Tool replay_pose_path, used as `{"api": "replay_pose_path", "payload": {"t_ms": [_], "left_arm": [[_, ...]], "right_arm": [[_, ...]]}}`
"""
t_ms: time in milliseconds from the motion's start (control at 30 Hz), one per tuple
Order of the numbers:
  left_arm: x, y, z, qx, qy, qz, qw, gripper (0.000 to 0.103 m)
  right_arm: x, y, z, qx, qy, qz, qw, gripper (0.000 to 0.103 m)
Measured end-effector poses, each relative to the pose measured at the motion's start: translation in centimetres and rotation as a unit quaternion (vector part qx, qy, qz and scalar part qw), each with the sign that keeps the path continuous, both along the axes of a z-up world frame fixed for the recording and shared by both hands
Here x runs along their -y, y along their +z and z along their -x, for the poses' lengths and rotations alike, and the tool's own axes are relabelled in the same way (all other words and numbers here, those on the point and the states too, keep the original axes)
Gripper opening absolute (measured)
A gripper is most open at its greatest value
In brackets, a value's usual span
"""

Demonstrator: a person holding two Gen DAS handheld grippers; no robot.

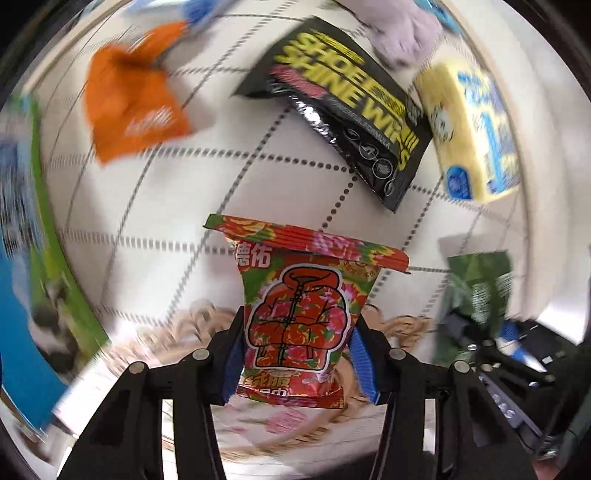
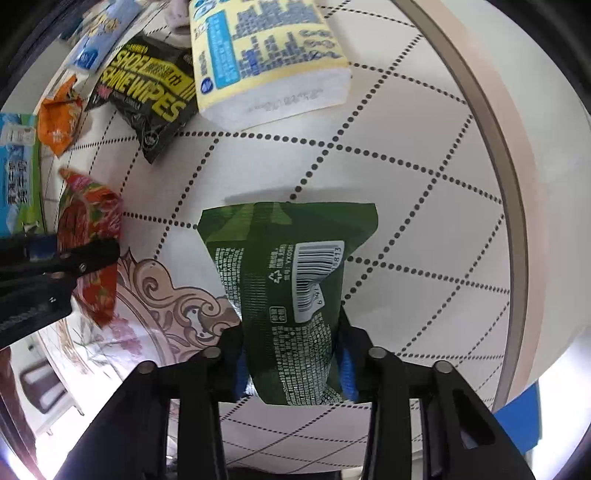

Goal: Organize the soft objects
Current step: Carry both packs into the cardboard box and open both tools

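My left gripper (image 1: 295, 354) is shut on a red floral wipes packet (image 1: 295, 295) and holds it above the white dotted tablecloth (image 1: 221, 192). My right gripper (image 2: 291, 354) is shut on a green wipes packet (image 2: 288, 266), barcode side up, also above the cloth. The left gripper (image 2: 92, 254) with the red packet (image 2: 92, 229) shows at the left of the right wrist view. The green packet (image 1: 480, 280) and right gripper show at the right of the left wrist view.
A black shoe-shine wipes pack (image 1: 347, 110) (image 2: 151, 96), a yellow tissue pack (image 1: 476, 129) (image 2: 266, 59), an orange packet (image 1: 129, 103) (image 2: 59, 118), a lilac soft object (image 1: 402, 33) and a blue-green pack (image 2: 18, 173) lie on the cloth. The table's rim (image 2: 509, 184) curves at the right.
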State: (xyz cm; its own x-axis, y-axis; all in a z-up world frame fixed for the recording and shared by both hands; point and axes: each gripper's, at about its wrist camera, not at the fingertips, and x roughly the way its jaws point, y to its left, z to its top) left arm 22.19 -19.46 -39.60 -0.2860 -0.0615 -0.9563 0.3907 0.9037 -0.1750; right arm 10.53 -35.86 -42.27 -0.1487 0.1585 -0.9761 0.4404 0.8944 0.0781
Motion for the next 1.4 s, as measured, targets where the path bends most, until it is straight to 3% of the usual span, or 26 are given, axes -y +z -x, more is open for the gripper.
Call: {"api": "replay_pose_path", "payload": {"t_ms": [167, 233, 367, 433, 533, 633, 767, 867, 1067, 1200, 1400], "left_arm": [[-3.6, 4.0, 0.7, 0.036, 0.052, 0.027, 0.9977, 0.047], [-5.8, 7.2, 0.9, 0.052, 0.076, 0.050, 0.9945, 0.047], [-9.0, 13.7, 0.1, 0.105, 0.123, 0.086, 0.9831, 0.046], [-12.2, 18.2, 0.4, 0.140, 0.150, 0.105, 0.9730, 0.046], [-15.6, 22.5, -0.6, 0.165, 0.168, 0.116, 0.9649, 0.046], [-19.8, 23.4, -2.6, 0.174, 0.183, 0.105, 0.9618, 0.046], [-24.8, 20.6, -6.5, 0.166, 0.207, 0.084, 0.9604, 0.046], [-28.1, 16.9, -9.6, 0.145, 0.225, 0.070, 0.9609, 0.046], [-33.7, 9.8, -14.6, 0.096, 0.250, 0.052, 0.9620, 0.046], [-35.9, 6.0, -16.5, 0.061, 0.261, 0.052, 0.9621, 0.046], [-36.6, 2.3, -18.1, 0.034, 0.247, 0.041, 0.9676, 0.046]], "right_arm": [[-0.5, 3.4, 0.0, 0.027, -0.007, -0.013, 1.000, 0.035], [-1.3, 5.5, 0.3, 0.043, -0.001, -0.019, 0.999, 0.035], [-4.2, 10.9, 0.0, 0.079, 0.031, -0.030, 0.996, 0.034], [-5.2, 14.5, -1.5, 0.096, 0.054, -0.034, 0.993, 0.034], [-9.4, 19.4, -4.0, 0.136, 0.092, -0.043, 0.985, 0.034], [-14.6, 23.2, -7.4, 0.177, 0.125, -0.056, 0.975, 0.034], [-22.4, 25.4, -12.4, 0.203, 0.162, -0.049, 0.965, 0.035], [-28.3, 23.7, -16.2, 0.202, 0.183, -0.041, 0.961, 0.034], [-36.5, 15.6, -21.6, 0.149, 0.199, -0.041, 0.968, 0.034], [-38.2, 9.5, -24.4, 0.119, 0.202, -0.037, 0.971, 0.034], [-39.8, 4.3, -27.7, 0.098, 0.199, -0.029, 0.975, 0.034]]}}
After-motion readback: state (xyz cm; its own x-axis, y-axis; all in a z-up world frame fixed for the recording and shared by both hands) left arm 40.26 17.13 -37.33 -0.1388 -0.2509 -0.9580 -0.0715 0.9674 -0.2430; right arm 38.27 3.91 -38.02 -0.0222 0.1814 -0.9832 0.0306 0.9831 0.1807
